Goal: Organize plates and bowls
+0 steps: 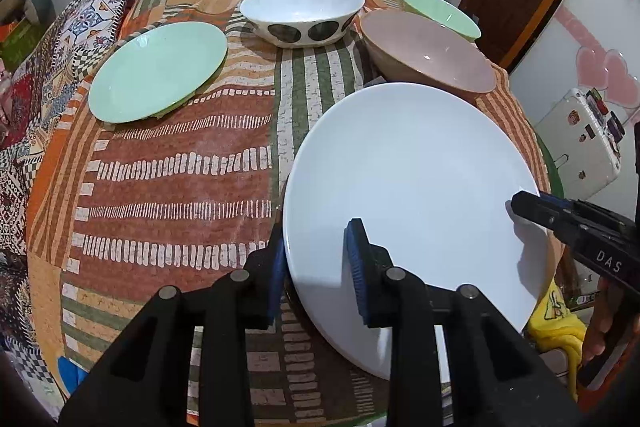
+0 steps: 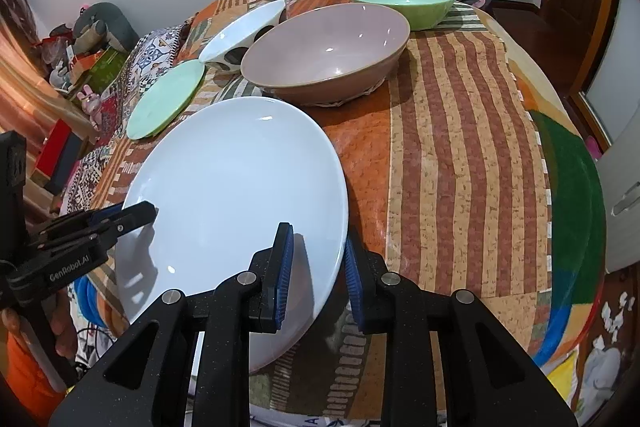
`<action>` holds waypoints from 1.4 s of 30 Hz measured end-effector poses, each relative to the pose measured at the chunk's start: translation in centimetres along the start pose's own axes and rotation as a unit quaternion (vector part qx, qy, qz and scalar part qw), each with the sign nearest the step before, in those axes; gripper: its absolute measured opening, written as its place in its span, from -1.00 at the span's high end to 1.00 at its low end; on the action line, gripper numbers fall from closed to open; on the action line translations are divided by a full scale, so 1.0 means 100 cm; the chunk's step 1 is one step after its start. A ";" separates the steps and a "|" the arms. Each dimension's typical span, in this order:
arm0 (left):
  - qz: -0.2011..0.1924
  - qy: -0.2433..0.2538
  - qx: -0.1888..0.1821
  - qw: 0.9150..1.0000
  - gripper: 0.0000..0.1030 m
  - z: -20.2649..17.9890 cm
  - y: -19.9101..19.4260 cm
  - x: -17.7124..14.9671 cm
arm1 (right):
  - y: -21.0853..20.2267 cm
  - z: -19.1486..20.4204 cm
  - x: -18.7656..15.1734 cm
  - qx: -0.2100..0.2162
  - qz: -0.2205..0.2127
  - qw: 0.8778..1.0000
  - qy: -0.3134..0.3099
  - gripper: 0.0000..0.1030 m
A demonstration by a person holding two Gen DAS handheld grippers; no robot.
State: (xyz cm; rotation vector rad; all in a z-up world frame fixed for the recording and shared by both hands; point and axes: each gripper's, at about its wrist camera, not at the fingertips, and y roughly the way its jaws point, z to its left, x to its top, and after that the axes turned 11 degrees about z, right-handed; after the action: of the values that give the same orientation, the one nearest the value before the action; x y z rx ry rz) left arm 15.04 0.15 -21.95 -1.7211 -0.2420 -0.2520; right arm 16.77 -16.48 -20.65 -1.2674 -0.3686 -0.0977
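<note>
The white plate (image 1: 412,211) sits at the near edge of the desk (image 1: 180,163), and both claws are on it from opposite sides. The left claw (image 1: 316,267) straddles the plate's near-left rim, one blue pad above the plate's face and the other below the edge; its jaws stand narrow, about as wide as the rim is thick, and appear to pinch it. The right claw (image 2: 316,267) straddles the opposite rim the same way, jaws nearly closed on the plate's edge. The plate looks tipped, its near edge raised off the cloth, so I judge it is carried between the two claws rather than resting flat.

Beyond the white plate, to its far left, lies the green plate (image 1: 158,71). Straight behind it stands the pink bowl (image 1: 428,51), with the green bowl (image 1: 440,13) further back, and the spotted bowl (image 1: 300,13) between the pink bowl and the green plate. If stacking plates comes next, the move would run from the white plate toward the green one, on the left claw's side.
</note>
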 end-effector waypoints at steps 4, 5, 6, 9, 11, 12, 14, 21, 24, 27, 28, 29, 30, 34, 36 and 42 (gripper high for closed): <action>0.002 0.000 0.009 1.000 0.44 0.001 0.003 0.000 | 0.003 0.004 -0.001 -0.010 0.001 1.000 -0.007 0.52; 0.001 0.004 0.016 1.000 0.44 -0.001 0.003 -0.001 | 0.003 0.004 -0.001 -0.012 0.000 1.000 -0.009 0.52; -0.001 0.007 0.022 1.000 0.44 -0.001 0.003 -0.001 | 0.003 0.004 -0.001 -0.012 0.000 1.000 -0.009 0.52; -0.009 0.016 0.038 0.999 0.44 -0.004 0.003 -0.003 | 0.003 0.005 -0.001 -0.013 -0.001 1.000 -0.011 0.52; -0.009 0.011 0.034 0.999 0.44 -0.002 0.003 -0.002 | 0.004 0.006 -0.001 -0.016 0.000 1.000 -0.012 0.52; -0.009 0.008 0.031 0.999 0.44 0.000 0.003 -0.002 | 0.005 0.007 -0.001 -0.016 0.000 1.000 -0.012 0.52; -0.010 0.001 0.023 1.000 0.44 0.003 0.003 -0.001 | 0.006 0.007 -0.002 -0.017 0.002 1.000 -0.013 0.52; -0.012 -0.002 0.011 1.000 0.44 0.004 -0.001 -0.001 | 0.003 0.004 -0.001 -0.008 0.007 1.000 -0.018 0.48; -0.021 -0.001 0.014 1.000 0.44 0.006 -0.007 -0.001 | -0.007 0.004 0.001 -0.014 -0.007 1.000 -0.019 0.46; -0.029 -0.007 0.010 0.999 0.44 0.011 -0.018 0.000 | -0.018 0.009 0.005 -0.019 -0.023 0.999 -0.030 0.45; -0.034 -0.009 0.011 0.999 0.44 0.014 -0.022 0.000 | -0.022 0.012 0.007 -0.019 -0.028 0.999 -0.035 0.45; -0.040 -0.010 0.012 0.999 0.44 0.017 -0.028 0.000 | -0.024 0.015 0.009 -0.020 -0.032 0.999 -0.039 0.43; -0.047 -0.012 0.013 0.999 0.44 0.019 -0.033 0.000 | -0.029 0.019 0.012 -0.020 -0.040 0.998 -0.046 0.40; -0.075 -0.022 0.016 0.997 0.39 0.035 -0.059 0.002 | -0.040 0.039 0.024 -0.015 -0.066 0.995 -0.071 0.34; -0.091 -0.029 0.023 0.995 0.39 0.044 -0.073 0.004 | -0.042 0.049 0.030 -0.010 -0.075 0.994 -0.082 0.33; -0.132 -0.051 0.053 0.988 0.18 0.079 -0.105 0.007 | -0.045 0.083 0.050 0.008 -0.099 0.988 -0.118 0.20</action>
State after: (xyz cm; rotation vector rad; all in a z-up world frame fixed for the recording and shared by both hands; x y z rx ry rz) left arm 12.83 9.66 -13.12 -1.5969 -0.5517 -0.3396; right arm 18.40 -9.36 -12.85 -1.2275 -0.6996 -0.1136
